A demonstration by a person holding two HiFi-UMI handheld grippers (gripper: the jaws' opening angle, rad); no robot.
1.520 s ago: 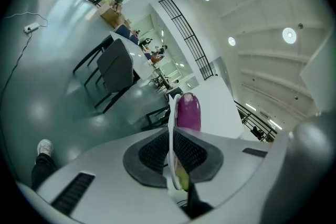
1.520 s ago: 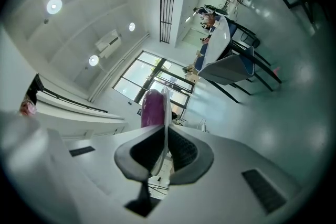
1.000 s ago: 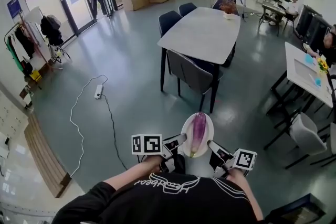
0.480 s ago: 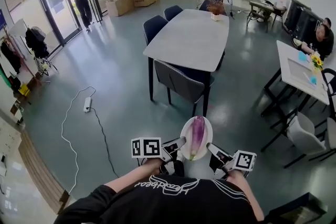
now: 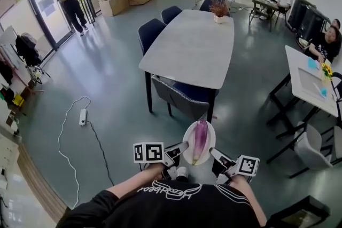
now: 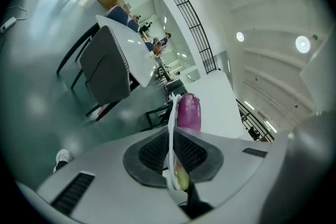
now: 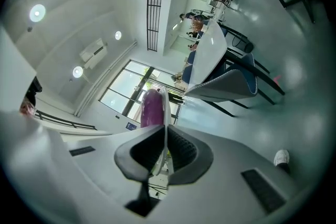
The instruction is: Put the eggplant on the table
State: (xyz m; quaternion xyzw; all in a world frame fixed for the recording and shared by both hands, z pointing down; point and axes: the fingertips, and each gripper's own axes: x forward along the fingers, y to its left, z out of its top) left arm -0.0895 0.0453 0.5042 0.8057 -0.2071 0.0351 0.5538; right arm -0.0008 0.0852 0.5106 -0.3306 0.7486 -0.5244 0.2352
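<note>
A purple eggplant [image 5: 200,138] lies on a white plate [image 5: 188,139] held in front of me above the floor. My left gripper [image 5: 185,144] is shut on the plate's left rim and my right gripper [image 5: 212,150] on its right rim. In the left gripper view the plate rim [image 6: 170,123] stands edge-on between the dark pads of the left gripper [image 6: 172,153], with the eggplant [image 6: 188,113] beyond. The right gripper view shows the right gripper [image 7: 165,150] clamped the same way on the rim [image 7: 165,105] beside the eggplant [image 7: 151,108]. The grey table [image 5: 192,45] stands just ahead.
Dark blue chairs [image 5: 179,96] are tucked along the table's near and left sides. A flower pot [image 5: 218,10] sits at its far end. A power strip with cable [image 5: 82,116] lies on the floor to the left. A white desk [image 5: 307,80] and seated people are at the right.
I have walked forward with the plate; the table and its chairs have come nearer in the head view. Both grippers keep the same hold on the plate.
</note>
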